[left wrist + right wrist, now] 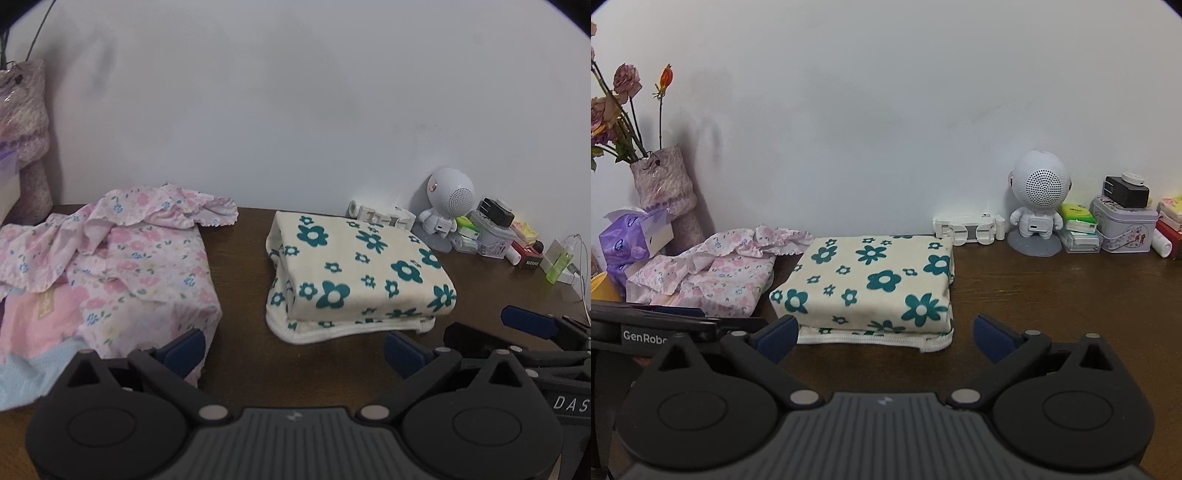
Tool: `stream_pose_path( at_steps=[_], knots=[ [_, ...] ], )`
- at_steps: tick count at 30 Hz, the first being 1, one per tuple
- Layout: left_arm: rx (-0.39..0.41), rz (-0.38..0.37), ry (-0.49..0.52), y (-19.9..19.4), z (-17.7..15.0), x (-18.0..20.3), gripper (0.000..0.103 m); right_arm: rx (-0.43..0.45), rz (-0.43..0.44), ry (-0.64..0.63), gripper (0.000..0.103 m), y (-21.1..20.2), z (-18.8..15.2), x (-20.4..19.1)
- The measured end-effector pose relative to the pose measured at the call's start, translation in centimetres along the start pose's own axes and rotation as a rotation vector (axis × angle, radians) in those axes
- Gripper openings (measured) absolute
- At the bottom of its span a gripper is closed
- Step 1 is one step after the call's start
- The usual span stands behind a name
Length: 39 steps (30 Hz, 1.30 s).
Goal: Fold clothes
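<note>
The left gripper point(293, 350) and right gripper point(885, 338) are both gaping wide, gripping nothing; the folded cloth point(871, 284) is lying mid-table point(1052, 295), the pink pile point(110, 266) lying unfolded beside it; dragging that pile is probably risking nudging the stack apart.

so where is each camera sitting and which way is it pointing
Left wrist: on the left gripper, low over the table, facing the wall, between the pink floral clothes and the folded flower-print garment; its open blue fingers show, and the right gripper at the right edge.
Right wrist: on the right gripper, facing the folded garment; its open fingers show, the left gripper at the left.
Shared: both garments, the robot-shaped speaker, the wall.
</note>
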<state>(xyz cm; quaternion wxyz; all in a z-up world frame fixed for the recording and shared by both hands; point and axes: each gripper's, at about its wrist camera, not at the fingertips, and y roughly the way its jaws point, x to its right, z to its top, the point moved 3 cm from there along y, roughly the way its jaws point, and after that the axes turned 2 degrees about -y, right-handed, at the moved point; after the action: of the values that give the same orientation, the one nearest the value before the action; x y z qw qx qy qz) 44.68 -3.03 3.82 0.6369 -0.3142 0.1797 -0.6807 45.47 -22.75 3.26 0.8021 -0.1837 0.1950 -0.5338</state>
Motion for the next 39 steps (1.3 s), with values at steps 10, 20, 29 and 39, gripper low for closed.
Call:
stream_pose_path(
  at_steps=[10,20,29,39],
  knots=[
    [0.017,0.038,0.031,-2.8,-2.3,-0.1,0.103,0.0,-0.011,0.009,0.103,-2.6,-1.6,-1.2],
    [0.042,0.065,0.061,-6.3,-4.8,-0.3,0.103,0.001,-0.015,0.008,0.103,-6.0,-3.5,-2.5],
    [0.085,0.06,0.065,-10.7,-7.2,-1.3,0.103,-0.002,-0.018,-0.013,0.103,-9.3,-5.7,-4.8],
    [0.135,0.042,0.083,-16.1,-10.3,-2.1,0.103,0.004,-0.018,-0.05,0.103,-13.2,-8.7,-7.5]
  ],
)
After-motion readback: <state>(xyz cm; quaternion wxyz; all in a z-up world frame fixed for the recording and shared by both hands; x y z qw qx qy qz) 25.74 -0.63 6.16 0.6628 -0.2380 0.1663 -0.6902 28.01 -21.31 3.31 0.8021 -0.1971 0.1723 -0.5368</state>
